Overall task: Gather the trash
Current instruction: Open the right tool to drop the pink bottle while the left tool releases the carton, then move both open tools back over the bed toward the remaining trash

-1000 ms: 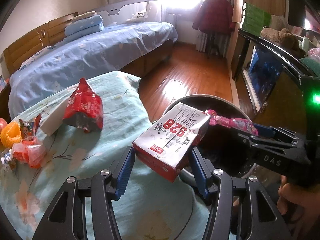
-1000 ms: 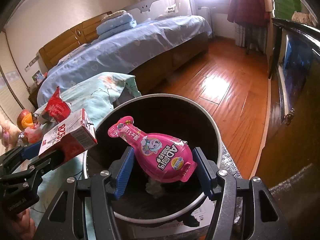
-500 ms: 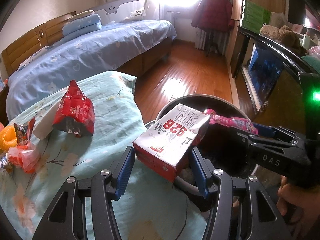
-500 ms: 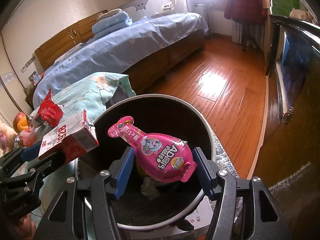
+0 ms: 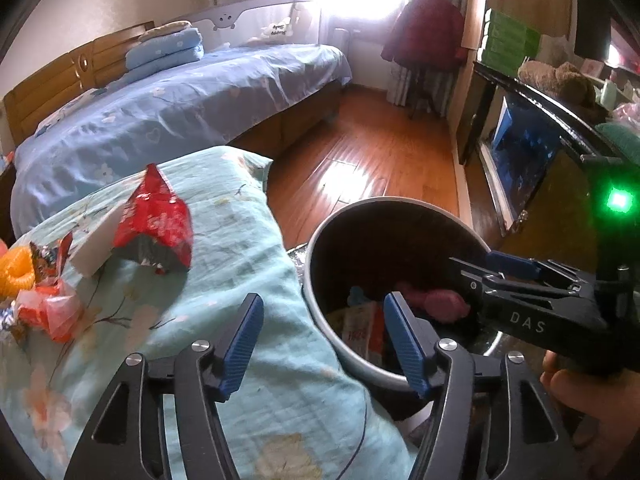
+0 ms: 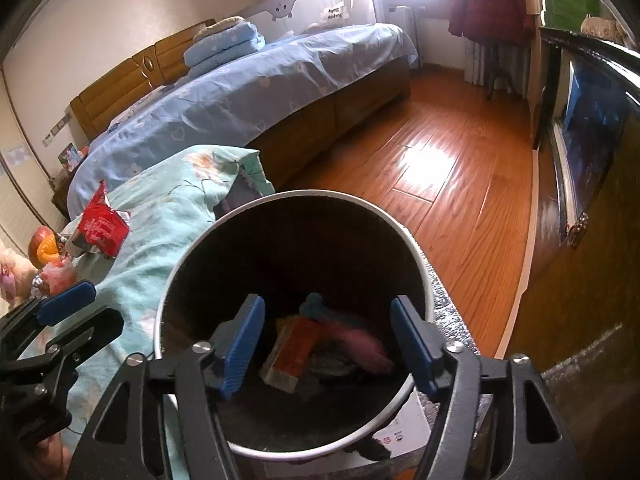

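over bin: both grippers' jaws opening, nothing between; carton, pink pouch inside.

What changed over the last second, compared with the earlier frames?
Both tongs let go: the left tongs dropped the red and white carton and the right tongs the pink pouch into the bin. Both are opening, with nothing between them. The red wrapper on the bedding stayed put.

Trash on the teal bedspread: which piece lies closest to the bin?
The red snack bag, torn open and crumpled. It lies nearest the bin; the orange wrappers and the orange ring sit farther left.
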Demonstrator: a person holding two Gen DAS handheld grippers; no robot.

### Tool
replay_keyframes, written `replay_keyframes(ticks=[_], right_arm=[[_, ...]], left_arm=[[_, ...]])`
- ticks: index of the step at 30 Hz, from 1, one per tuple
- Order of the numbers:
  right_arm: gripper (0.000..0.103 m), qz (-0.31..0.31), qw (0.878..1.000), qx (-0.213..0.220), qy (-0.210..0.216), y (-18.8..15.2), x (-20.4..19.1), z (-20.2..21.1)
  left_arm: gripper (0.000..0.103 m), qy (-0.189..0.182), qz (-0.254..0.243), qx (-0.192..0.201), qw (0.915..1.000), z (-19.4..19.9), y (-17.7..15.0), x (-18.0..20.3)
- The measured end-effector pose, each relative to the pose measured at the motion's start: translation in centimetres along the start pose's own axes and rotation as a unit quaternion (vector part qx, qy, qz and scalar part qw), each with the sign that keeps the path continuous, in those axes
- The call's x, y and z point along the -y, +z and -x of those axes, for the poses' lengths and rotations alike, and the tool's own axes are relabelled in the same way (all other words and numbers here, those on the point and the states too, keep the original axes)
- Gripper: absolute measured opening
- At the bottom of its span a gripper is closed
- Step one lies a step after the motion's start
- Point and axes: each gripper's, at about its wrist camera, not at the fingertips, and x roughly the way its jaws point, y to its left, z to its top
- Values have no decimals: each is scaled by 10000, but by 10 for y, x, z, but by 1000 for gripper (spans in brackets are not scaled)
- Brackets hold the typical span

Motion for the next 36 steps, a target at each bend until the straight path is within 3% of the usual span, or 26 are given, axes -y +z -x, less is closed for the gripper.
replay_keyframes(ticks=[12,26,36], right_arm=[[80,93,9982,278,524,-11,-51,21],[81,727,9924,140,981,-20,-132,11],[81,939,9893,42,1113,-21,-165,3]], left_arm=[[67,361,625,25,9974,36,-40,-60],[67,855,1442,81,9858,77,-79,-123],[67,990,1746,69,9796,83,-86,-143]])
